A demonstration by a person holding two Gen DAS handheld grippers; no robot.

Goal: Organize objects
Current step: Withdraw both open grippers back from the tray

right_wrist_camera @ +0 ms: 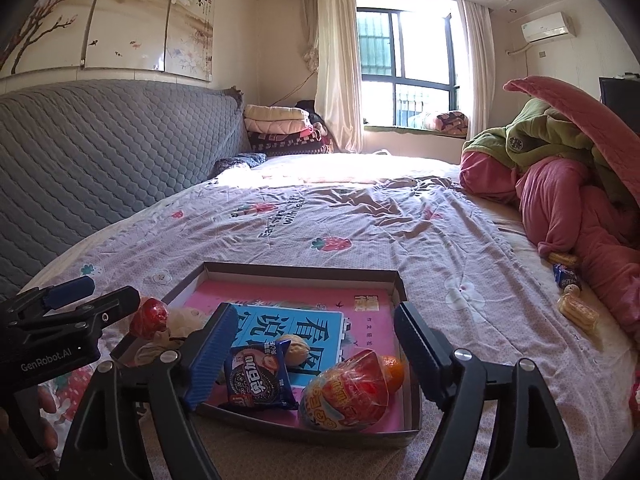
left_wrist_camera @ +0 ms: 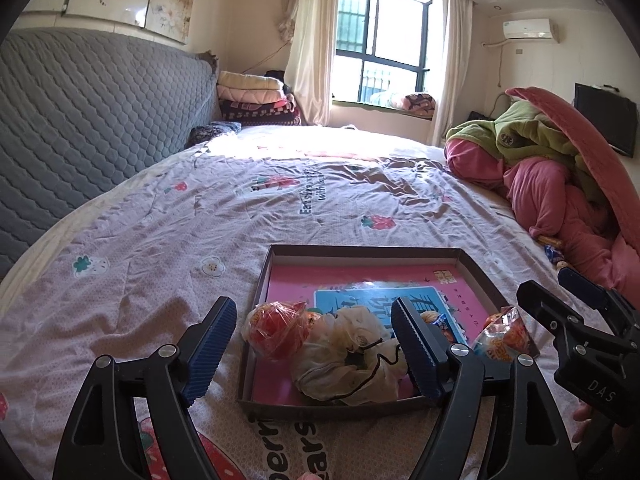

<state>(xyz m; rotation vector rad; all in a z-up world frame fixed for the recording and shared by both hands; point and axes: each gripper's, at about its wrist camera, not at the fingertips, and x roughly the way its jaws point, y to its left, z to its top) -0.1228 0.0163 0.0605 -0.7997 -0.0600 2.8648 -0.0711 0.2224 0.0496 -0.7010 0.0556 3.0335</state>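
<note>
Currently both claws, left claw (left_wrist_camera: 314,354) and right claw (right_wrist_camera: 316,354), gape empty over the shallow cardboard tray (right_wrist_camera: 304,270). Remaining snack packets (right_wrist_camera: 578,312) lie near the pink quilt (right_wrist_camera: 568,208); the right claw should probably approach low and pinch gently.

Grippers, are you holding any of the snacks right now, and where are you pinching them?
No. The left gripper and the right gripper are both open over the box, and nothing is pinched between their fingers.

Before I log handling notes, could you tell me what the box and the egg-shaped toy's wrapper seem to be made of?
Box: likely cardboard, matte, with thin folded walls and creased corners. Egg-shaped toy: wrapper looks like glossy clear plastic film, crinkled with highlights.
</note>
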